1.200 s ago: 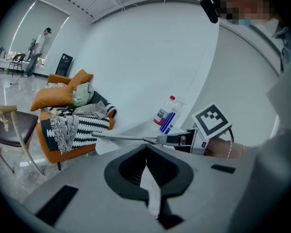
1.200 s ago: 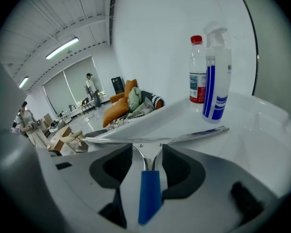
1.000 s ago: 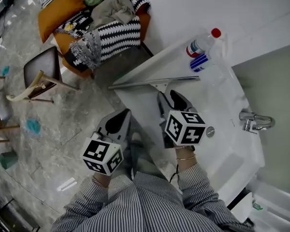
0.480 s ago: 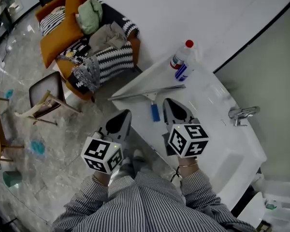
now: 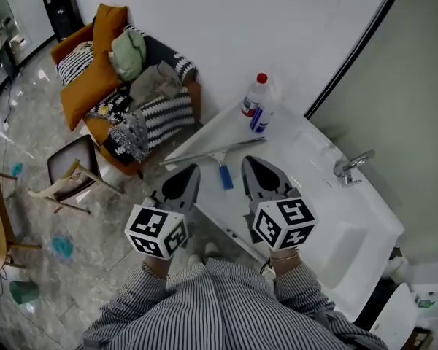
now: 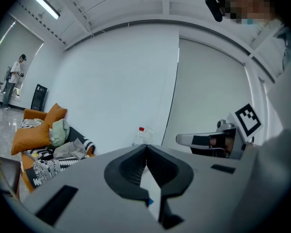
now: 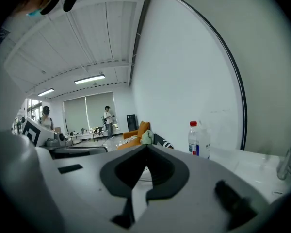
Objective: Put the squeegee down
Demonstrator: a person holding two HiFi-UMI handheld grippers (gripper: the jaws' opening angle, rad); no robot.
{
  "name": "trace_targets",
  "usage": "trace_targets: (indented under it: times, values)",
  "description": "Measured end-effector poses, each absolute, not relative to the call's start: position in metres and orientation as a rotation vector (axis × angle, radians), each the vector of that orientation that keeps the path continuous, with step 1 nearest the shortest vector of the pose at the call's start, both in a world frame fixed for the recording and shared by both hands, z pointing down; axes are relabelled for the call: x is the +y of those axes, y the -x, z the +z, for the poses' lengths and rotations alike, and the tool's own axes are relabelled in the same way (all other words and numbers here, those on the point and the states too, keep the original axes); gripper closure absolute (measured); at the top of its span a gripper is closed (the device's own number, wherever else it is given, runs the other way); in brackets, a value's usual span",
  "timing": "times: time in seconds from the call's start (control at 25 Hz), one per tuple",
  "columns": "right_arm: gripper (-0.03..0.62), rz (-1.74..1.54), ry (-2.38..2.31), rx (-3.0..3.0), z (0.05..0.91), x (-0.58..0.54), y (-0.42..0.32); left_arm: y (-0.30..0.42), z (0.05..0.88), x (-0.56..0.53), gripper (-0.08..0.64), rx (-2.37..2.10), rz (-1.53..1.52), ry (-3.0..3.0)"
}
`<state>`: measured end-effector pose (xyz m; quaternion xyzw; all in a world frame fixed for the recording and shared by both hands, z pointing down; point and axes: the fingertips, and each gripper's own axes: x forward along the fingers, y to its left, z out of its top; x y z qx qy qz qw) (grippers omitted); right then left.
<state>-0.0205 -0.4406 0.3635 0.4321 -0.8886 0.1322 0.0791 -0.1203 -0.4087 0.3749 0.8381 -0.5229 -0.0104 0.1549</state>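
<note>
The squeegee (image 5: pixel 219 154) lay flat on the white tabletop (image 5: pixel 317 195), free of both grippers. It had a long, thin, silver-grey blade bar, with a short blue handle set at its middle. One end of the bar sat at the tabletop's left corner and the other reached in toward the middle, just short of the bottle. The handle pointed back toward the near edge, where the person stood.

The left gripper (image 5: pixel 190 169) hung just off that near edge, and its fingers were pressed together with nothing between them. The right gripper (image 5: pixel 248 160) was over the tabletop near the handle, clear of it. Its fingers were likewise closed tip to tip and empty.

A clear plastic bottle (image 5: pixel 255 105) with a red cap and a blue label stood upright at the far corner by the wall. A chrome tap (image 5: pixel 350 165) rose from the right edge.
</note>
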Motion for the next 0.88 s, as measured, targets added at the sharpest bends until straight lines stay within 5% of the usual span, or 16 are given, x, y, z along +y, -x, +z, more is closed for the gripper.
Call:
trace_targets:
  times: [0.88]
  values:
    - [0.577, 0.217, -1.407, -2.794, 0.319, -0.416, -0.001, 0.096, 0.352, -0.403, 0.548, -1.474, -0.074, -2.480]
